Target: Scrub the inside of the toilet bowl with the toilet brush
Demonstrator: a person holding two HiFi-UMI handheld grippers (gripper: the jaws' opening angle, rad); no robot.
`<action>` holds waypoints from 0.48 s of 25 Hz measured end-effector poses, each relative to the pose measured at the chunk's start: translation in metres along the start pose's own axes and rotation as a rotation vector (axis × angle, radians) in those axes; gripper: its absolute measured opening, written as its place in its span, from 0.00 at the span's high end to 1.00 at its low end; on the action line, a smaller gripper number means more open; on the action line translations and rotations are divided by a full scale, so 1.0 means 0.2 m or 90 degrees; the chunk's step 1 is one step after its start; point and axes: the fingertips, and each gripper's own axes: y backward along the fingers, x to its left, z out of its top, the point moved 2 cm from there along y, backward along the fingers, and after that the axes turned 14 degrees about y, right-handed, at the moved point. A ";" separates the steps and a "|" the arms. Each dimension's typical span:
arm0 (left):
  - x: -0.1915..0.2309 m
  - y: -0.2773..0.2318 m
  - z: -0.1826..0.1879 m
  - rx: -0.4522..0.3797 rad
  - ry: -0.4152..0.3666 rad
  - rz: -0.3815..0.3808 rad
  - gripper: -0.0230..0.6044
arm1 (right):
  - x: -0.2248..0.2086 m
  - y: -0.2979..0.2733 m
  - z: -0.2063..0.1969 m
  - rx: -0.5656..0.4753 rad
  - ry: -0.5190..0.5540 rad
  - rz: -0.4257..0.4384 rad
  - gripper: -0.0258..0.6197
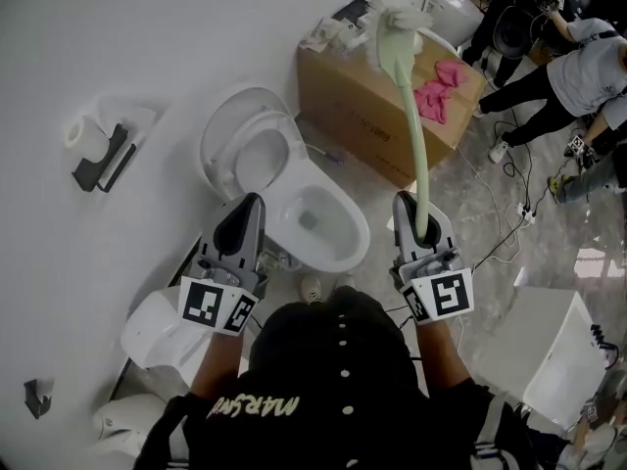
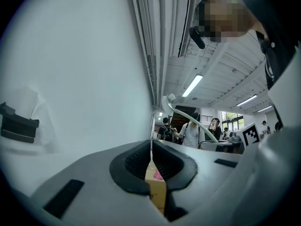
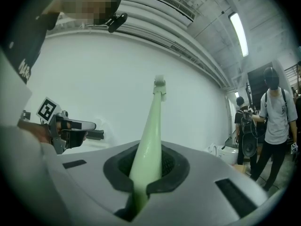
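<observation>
The right gripper has its fingers clenched on the near end of the pale green long-handled plastic toilet brush, which leaves the bristle end free. That end points up and far, over the brown cardboard box, well apart from the open white ceramic toilet bowl. The left gripper, fingers pressed together on nothing, hovers left of the bowl, likely to keep clear.

Left tongs closed and empty, right tongs clamped on toilet brush, both held forward, side by side
</observation>
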 end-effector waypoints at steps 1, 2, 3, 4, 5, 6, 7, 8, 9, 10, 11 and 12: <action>0.00 0.00 -0.01 0.001 0.001 0.001 0.91 | 0.00 0.00 -0.01 0.000 -0.001 0.002 0.94; 0.00 -0.01 -0.01 0.002 0.000 0.003 0.91 | -0.01 -0.01 -0.01 -0.001 -0.001 0.003 0.94; 0.00 -0.01 -0.01 0.001 0.001 0.005 0.91 | -0.02 -0.01 -0.01 -0.002 -0.002 0.005 0.94; -0.01 -0.02 -0.02 0.000 0.001 0.008 0.91 | -0.03 -0.01 -0.02 -0.002 -0.001 0.007 0.94; -0.01 -0.02 -0.02 -0.001 0.003 0.012 0.91 | -0.04 -0.01 -0.02 -0.001 -0.001 0.010 0.94; -0.02 -0.01 -0.02 -0.002 0.004 0.015 0.91 | -0.04 -0.01 -0.02 -0.001 -0.001 0.013 0.94; -0.03 -0.02 -0.02 -0.002 0.004 0.018 0.91 | -0.05 -0.01 -0.02 -0.001 -0.001 0.015 0.94; -0.04 -0.02 -0.02 -0.002 0.003 0.021 0.91 | -0.07 -0.02 -0.01 -0.002 -0.002 0.018 0.94; -0.04 -0.03 -0.02 -0.002 0.001 0.025 0.91 | -0.08 -0.02 -0.01 -0.005 -0.002 0.022 0.94; -0.04 -0.04 -0.01 -0.004 0.000 0.029 0.91 | -0.08 -0.03 -0.01 -0.007 -0.001 0.027 0.94; -0.05 -0.04 -0.01 -0.006 0.000 0.033 0.91 | -0.09 -0.03 -0.01 -0.007 0.001 0.032 0.94; -0.06 -0.04 -0.01 -0.007 0.002 0.037 0.91 | -0.10 -0.03 -0.02 -0.007 0.003 0.036 0.94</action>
